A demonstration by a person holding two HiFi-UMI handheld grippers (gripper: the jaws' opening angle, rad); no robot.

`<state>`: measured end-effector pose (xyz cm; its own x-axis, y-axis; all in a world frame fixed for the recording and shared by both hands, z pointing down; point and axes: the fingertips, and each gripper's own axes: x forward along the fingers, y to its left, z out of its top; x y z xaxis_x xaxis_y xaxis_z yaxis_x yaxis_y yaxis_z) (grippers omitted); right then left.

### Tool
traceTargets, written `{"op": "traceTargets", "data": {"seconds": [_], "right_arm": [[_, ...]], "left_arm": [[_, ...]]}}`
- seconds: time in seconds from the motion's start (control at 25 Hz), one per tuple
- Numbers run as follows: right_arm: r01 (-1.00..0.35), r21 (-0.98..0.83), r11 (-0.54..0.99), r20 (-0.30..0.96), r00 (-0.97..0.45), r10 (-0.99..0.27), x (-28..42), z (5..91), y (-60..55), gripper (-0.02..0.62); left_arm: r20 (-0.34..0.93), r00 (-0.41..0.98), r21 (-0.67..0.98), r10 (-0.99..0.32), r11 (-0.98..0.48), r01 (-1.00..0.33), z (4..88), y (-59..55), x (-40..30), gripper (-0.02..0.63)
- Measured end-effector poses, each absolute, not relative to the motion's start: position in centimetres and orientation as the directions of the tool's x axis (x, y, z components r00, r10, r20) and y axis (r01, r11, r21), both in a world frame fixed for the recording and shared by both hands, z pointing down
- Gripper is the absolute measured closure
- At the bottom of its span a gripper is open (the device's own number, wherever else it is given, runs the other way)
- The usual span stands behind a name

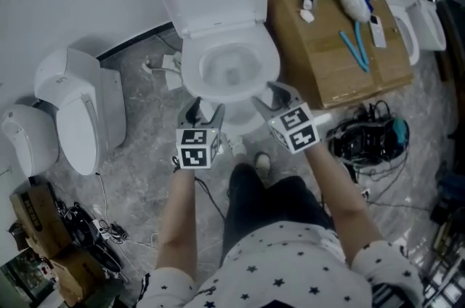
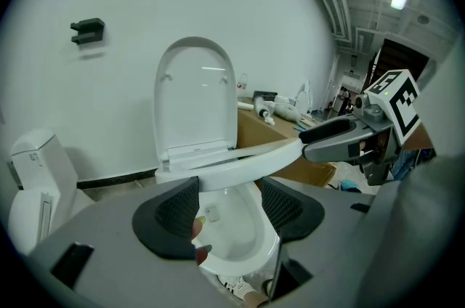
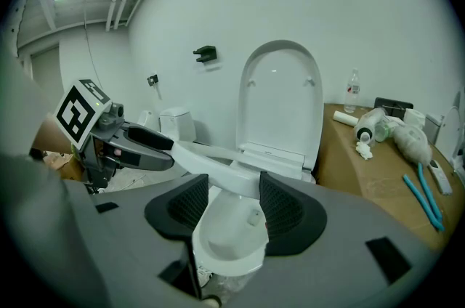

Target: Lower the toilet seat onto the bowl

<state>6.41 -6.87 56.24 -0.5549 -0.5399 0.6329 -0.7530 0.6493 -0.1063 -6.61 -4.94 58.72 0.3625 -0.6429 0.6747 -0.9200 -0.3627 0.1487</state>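
The toilet seat (image 2: 240,160) is sitting part-way down. Hinged at the back of the bowl (image 3: 218,259), it is slanting with its front edge hanging a little above the rim, while the lid (image 2: 195,92) is standing upright against the wall. The left tongs (image 2: 229,192) and the right tongs (image 3: 234,199) are reaching in at the front of the seat, one towards each side. Both are standing apart and clamping nothing. The seat's front edge is lying across their tips, and from the two gripper views it seems to be resting on them rather than being pinched.

So the step is looking like one of support and descent, not of grip. Doing it well is probably asking for both tongs to go down together at the same slow rate, so the seat is not twisting on its hinge or dropping onto the porcelain. The glossy plastic is likely to slide on the pads, so the tips are better placed well under the edge. Just above the rim, the tips are best drawn straight back towards the person, so they are not getting trapped between seat and bowl. That path is also avoiding the cluttered table (image 1: 327,56) just beside the bowl on the right.
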Motion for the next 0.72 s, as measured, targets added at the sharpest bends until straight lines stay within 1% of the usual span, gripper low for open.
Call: {"op": "traceTargets", "data": {"seconds": [0.72], "right_arm": [[-0.752,-0.1,0.652,0.651,-0.545,-0.528,6.6,59.3,-3.9,0.383]], "left_arm": [[0.705,0.343,0.154,-0.621,-0.339,-0.928,62.1,-2.1,-6.3,0.353]]}}
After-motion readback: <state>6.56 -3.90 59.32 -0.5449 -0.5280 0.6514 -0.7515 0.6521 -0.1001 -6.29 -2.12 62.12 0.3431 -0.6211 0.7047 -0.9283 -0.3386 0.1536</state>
